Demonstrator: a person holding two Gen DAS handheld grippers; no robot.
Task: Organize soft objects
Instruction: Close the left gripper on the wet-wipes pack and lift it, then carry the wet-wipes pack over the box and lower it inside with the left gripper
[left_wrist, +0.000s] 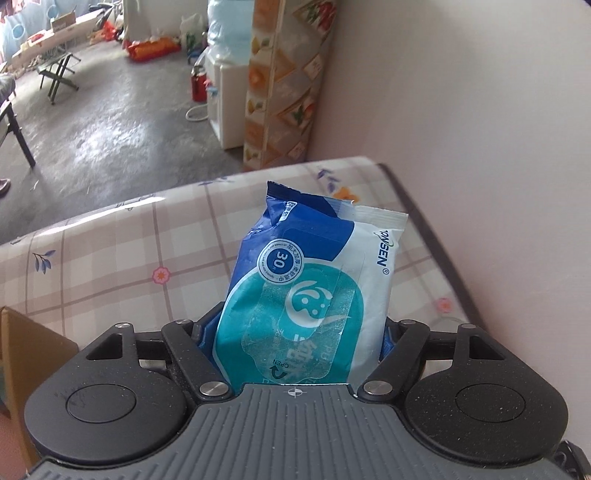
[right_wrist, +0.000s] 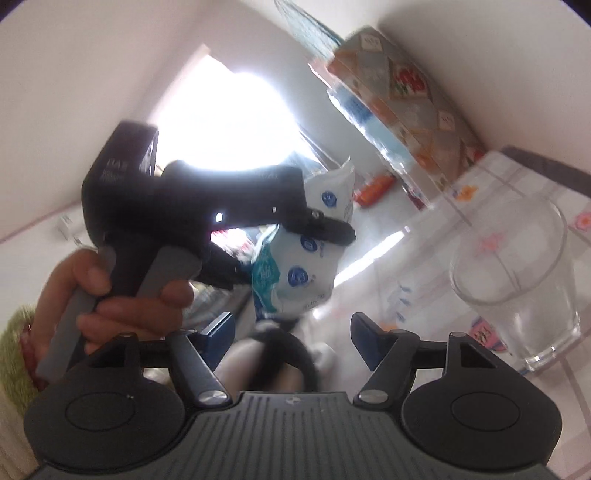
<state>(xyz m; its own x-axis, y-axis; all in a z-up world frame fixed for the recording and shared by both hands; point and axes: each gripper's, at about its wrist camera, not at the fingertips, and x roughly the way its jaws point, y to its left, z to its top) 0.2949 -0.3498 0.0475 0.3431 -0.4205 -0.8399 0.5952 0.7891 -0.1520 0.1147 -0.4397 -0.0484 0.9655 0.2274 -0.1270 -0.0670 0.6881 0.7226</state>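
Observation:
My left gripper (left_wrist: 293, 332) is shut on a blue, teal and white pack of wet wipes (left_wrist: 310, 280) and holds it above the table with the checked, flowered cloth (left_wrist: 110, 266). In the right wrist view the same left gripper (right_wrist: 325, 236) shows from the side, held in a hand (right_wrist: 92, 280), with the wet wipes pack (right_wrist: 306, 258) clamped in its jaws. My right gripper (right_wrist: 293, 336) is open and empty, its blue fingers (right_wrist: 218, 332) spread wide, below the pack.
A clear drinking glass (right_wrist: 517, 280) stands on the tablecloth (right_wrist: 535, 173) at the right. A patterned panel (left_wrist: 284, 81) leans against the wall behind the table. A cardboard box edge (left_wrist: 22, 362) sits at the left. The floor beyond holds a folding stool (left_wrist: 55, 74) and clutter.

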